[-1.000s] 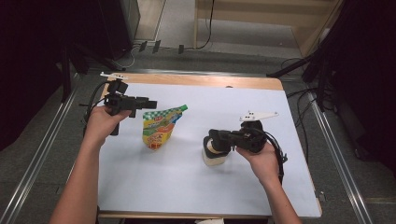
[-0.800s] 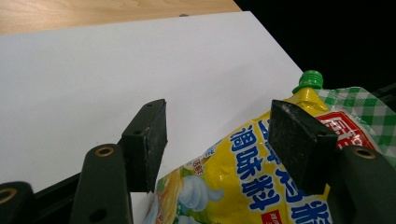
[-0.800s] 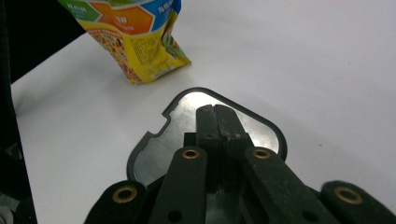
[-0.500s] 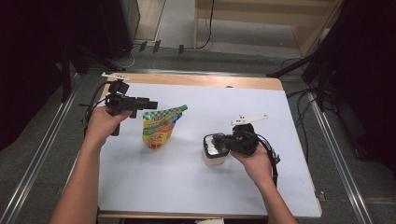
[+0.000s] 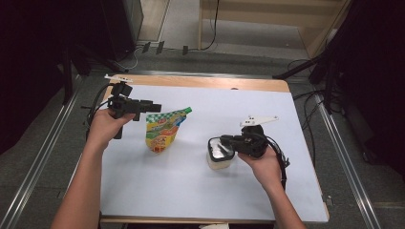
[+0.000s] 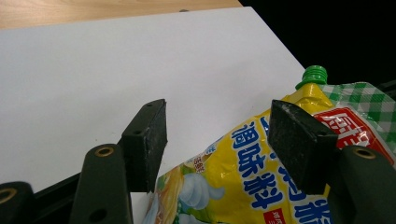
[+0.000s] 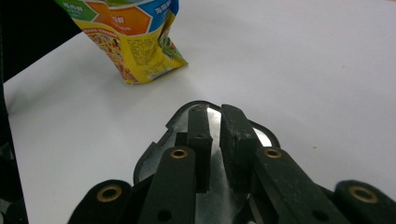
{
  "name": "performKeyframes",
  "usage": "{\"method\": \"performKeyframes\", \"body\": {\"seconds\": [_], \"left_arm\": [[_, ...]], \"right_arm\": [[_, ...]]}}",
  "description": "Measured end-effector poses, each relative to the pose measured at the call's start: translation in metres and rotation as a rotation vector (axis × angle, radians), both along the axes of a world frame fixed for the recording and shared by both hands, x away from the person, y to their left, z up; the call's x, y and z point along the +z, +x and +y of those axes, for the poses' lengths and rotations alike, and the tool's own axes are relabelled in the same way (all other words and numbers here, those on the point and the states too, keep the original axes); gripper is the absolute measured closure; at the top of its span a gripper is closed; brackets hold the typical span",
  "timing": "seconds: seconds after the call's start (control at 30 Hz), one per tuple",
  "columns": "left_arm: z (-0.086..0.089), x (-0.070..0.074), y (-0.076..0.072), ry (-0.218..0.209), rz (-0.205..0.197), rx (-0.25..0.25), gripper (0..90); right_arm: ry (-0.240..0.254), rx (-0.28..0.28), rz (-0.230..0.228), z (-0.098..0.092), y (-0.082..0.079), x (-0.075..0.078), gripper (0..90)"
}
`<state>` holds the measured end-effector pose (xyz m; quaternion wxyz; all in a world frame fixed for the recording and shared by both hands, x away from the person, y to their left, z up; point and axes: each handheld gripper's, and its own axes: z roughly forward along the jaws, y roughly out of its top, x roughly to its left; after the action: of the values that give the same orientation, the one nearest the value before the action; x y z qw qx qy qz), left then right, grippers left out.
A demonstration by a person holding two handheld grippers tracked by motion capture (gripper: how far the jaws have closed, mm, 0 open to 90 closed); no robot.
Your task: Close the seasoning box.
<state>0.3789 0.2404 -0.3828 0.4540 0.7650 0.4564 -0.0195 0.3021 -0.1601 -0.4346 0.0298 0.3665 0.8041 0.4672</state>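
Note:
A yellow seasoning pouch [image 5: 162,131] with a green cap [image 5: 187,110] stands tilted on the white mat. My left gripper [image 5: 155,106] is level at its upper left edge. In the left gripper view its jaws [image 6: 217,126] stand open with the pouch [image 6: 243,186] between them, and mat shows beside the left pad. My right gripper [image 5: 222,145] lies over a small white cup [image 5: 218,162] with a black-rimmed foil lid [image 7: 261,137]. Its jaws [image 7: 212,114] have just been opening. They now stand a narrow slit apart over the lid, and I see nothing between them.
The white mat [image 5: 215,109] covers most of a wooden table [image 5: 191,82], and cables [image 5: 305,100] trail off its right side. Metal rails run along both sides on the floor. In the right gripper view the pouch [image 7: 135,37] stands beyond the cup.
The right hand has shifted slightly over the cup. The left hand and the pouch stay where they were.

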Motion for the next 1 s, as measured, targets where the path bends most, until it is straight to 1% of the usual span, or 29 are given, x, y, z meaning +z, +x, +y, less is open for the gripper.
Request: {"method": "performKeyframes", "body": {"seconds": [0.23, 0.43, 0.6, 0.77, 0.8, 1.0], "left_arm": [[0.001, 0.0, 0.0, -0.004, 0.003, 0.006, 38.5], [0.002, -0.001, 0.0, -0.003, 0.003, 0.005, 38.4], [0.002, -0.002, 0.001, -0.001, 0.004, 0.009, 38.5], [0.003, -0.002, 0.001, -0.005, 0.006, 0.009, 38.4], [0.003, -0.002, 0.001, -0.005, 0.006, 0.009, 38.5], [0.004, -0.003, 0.001, -0.008, 0.006, 0.01, 38.4]], "right_arm": [[0.013, -0.025, -0.001, -0.008, 0.002, 0.003, 80.0], [0.032, -0.053, -0.015, -0.019, 0.004, 0.006, 73.6], [0.038, -0.077, -0.046, -0.026, 0.005, 0.007, 71.8], [0.041, -0.101, -0.06, -0.034, 0.006, 0.007, 69.7], [0.039, -0.106, -0.07, -0.037, 0.007, 0.007, 68.4], [0.033, -0.134, -0.097, -0.05, 0.01, 0.005, 64.1]]}}
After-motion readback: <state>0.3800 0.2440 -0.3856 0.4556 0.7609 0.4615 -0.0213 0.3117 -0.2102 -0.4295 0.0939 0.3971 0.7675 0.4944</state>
